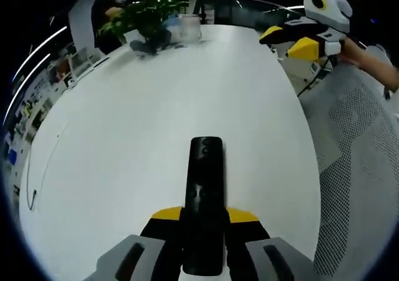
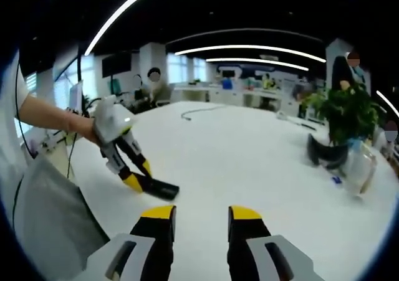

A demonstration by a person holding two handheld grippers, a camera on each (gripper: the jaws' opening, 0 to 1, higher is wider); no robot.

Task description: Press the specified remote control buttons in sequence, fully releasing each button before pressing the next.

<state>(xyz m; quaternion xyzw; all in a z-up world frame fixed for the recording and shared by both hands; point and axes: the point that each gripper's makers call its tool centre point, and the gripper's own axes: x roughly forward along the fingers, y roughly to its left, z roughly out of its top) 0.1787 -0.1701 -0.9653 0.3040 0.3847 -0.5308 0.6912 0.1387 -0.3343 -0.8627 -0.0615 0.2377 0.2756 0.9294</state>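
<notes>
While a broad white counter (image 1: 156,94) stretched toward a potted plant (image 2: 346,116) at its far edge, the left claw (image 1: 202,222) pinched a black remote (image 1: 204,194) by its near end, its far end reaching out low over the surface. The right claw (image 2: 199,222) hung above the counter, jaws spread and holding nothing, well apart from the remote (image 2: 159,189). No button looked pressed; by all appearances the whole sequence remained to be done.
</notes>
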